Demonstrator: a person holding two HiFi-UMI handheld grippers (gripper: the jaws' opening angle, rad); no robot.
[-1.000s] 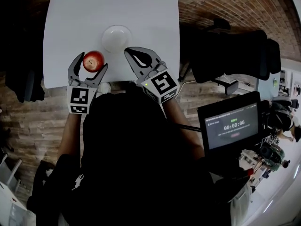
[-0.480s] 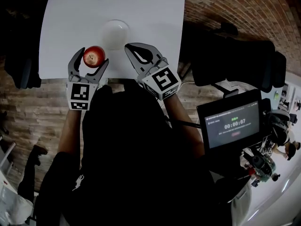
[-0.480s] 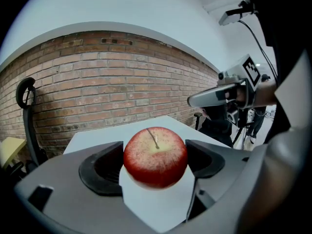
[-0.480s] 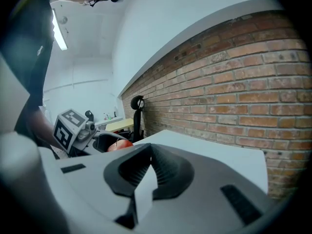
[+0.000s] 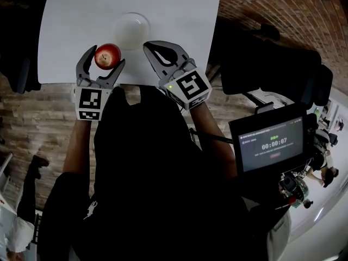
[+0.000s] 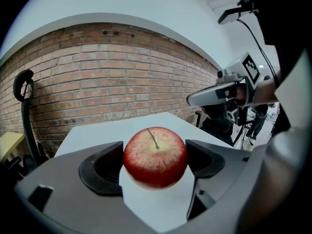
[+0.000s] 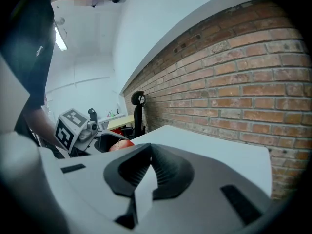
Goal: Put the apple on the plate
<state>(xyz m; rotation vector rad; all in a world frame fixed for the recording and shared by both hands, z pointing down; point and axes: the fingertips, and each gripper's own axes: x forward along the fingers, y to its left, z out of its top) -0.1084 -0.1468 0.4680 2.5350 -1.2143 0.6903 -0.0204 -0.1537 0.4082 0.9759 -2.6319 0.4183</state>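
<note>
Squarely clamped in the left gripper (image 5: 104,58): red apple (image 6: 155,155), just beside white plate (image 5: 130,30); right gripper (image 7: 148,165) alongside, jaws together, empty.

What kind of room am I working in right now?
Probably an office or lab set up for recording: a brick wall, a white table with a dark office chair beside it, and a screen showing a timer.

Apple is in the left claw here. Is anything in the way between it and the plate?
Nothing visible. The apple sits clamped in the left claw, and only bare table shows between it and the empty plate. The shut right claw lies to the right of that path.
</note>
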